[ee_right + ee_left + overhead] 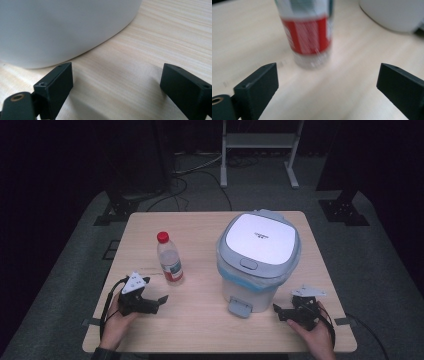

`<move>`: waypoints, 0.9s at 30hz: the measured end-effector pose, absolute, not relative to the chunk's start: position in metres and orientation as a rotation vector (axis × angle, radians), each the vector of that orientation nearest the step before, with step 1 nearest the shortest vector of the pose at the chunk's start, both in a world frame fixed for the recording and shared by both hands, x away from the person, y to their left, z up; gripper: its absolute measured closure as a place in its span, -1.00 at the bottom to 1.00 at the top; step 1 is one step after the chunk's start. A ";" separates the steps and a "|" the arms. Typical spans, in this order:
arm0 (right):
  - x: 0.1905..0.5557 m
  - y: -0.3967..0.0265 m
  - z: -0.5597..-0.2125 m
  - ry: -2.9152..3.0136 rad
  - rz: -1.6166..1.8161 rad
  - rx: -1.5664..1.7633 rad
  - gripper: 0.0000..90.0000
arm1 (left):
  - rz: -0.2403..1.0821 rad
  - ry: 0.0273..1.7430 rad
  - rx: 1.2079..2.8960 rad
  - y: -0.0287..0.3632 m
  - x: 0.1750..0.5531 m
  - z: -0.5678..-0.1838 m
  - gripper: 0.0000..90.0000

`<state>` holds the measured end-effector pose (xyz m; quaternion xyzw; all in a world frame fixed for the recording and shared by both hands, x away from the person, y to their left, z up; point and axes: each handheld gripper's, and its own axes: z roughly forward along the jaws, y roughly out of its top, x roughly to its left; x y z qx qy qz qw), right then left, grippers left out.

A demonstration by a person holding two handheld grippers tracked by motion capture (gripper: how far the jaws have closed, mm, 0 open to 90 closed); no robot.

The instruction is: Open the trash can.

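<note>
While my left gripper (159, 301) stands open-jawed, the upright bottle (169, 259) lies just ahead, nearer to it than to my equally open right gripper (278, 311).

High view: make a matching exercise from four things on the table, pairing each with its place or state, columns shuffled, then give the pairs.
1. clear plastic bottle with red cap
2. white pedal bin with grey lid
3. left tool
4. right tool

A. open, at the bin's right base
B. lid closed, blue liner at its rim
C. upright, left of the bin
D. open, pointing at the bottle

Pairs: 1-C, 2-B, 3-D, 4-A
</note>
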<state>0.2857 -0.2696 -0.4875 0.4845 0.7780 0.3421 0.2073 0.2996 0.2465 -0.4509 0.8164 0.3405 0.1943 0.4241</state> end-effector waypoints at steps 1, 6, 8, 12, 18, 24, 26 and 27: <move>0.284 -0.270 -0.487 2.171 0.953 1.348 -0.79 | 0.478 0.849 2.056 0.246 0.295 -0.453 -0.95; 0.279 -0.268 -0.486 2.175 0.966 1.348 -0.72 | 0.454 0.837 2.143 0.241 0.281 -0.463 -0.97; 0.277 -0.268 -0.485 2.189 0.987 1.365 -0.72 | 0.441 0.834 2.170 0.240 0.277 -0.468 -0.97; 0.271 -0.268 -0.480 2.185 1.016 1.361 -0.70 | 0.441 0.837 2.194 0.240 0.276 -0.472 -0.97; 0.258 -0.263 -0.473 2.211 1.072 1.337 -0.70 | 0.436 0.842 2.199 0.241 0.276 -0.474 -0.97; 0.251 -0.254 -0.470 2.243 1.099 1.306 -0.69 | 0.433 0.848 2.205 0.241 0.277 -0.476 -0.97; 0.250 -0.252 -0.470 2.250 1.108 1.301 -0.68 | 0.434 0.846 2.211 0.241 0.277 -0.477 -0.97; 0.250 -0.252 -0.470 2.250 1.108 1.301 -0.68 | 0.434 0.846 2.211 0.241 0.277 -0.477 -0.97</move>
